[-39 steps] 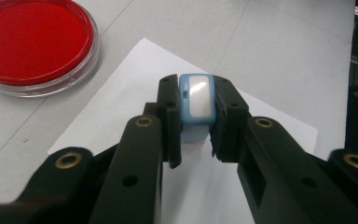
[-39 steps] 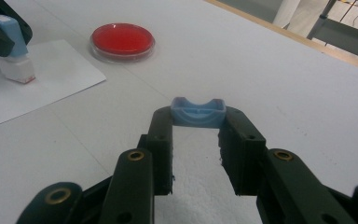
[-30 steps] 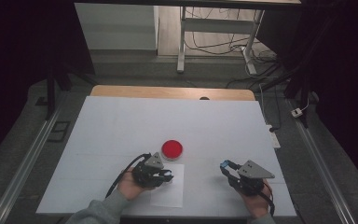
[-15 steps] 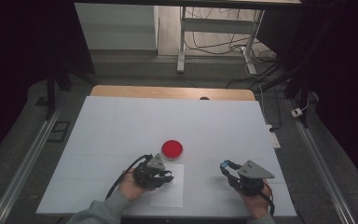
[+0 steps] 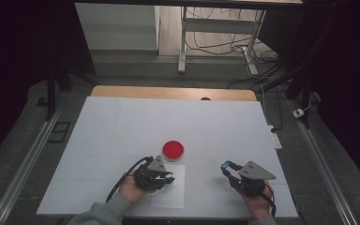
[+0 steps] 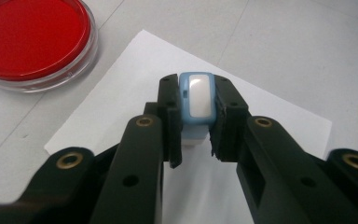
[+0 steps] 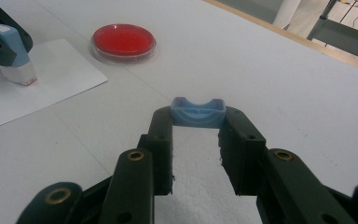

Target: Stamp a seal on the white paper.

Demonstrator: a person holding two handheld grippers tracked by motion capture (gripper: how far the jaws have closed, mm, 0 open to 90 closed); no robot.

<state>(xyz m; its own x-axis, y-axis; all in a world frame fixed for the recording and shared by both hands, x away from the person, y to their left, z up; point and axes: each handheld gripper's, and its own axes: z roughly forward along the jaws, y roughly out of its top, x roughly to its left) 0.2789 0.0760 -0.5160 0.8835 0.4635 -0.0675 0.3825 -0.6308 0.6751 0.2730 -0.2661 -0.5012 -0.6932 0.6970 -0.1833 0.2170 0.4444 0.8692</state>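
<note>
On the white table (image 5: 122, 136), the left gripper (image 6: 196, 122) is clamped on a blue-and-white stamp (image 6: 196, 100), pads pressing both its sides, held over a white sheet of paper (image 6: 135, 70) at the near edge, approx. centre-left. In the right gripper view the stamp's white base sits on or just above the paper w/ a red trace at its bottom edge; contact can't be confirmed from that angle. A round red ink pad (image 5: 173, 150) in a clear dish lies just beyond the paper's far left corner, close to the left gripper but apart from it. The right gripper (image 7: 198, 122) is at the near right, well apart from the left, jaws closed on a small blue cap (image 7: 198, 112), gripped between the tips w/ its curved hollow facing up, just above bare table. Both hands come in from the near edge; a grey sleeve (image 5: 101, 213) shows on the left arm. Beyond the far edge of the table, a wooden strip (image 5: 168, 92) and cables on the floor.
</note>
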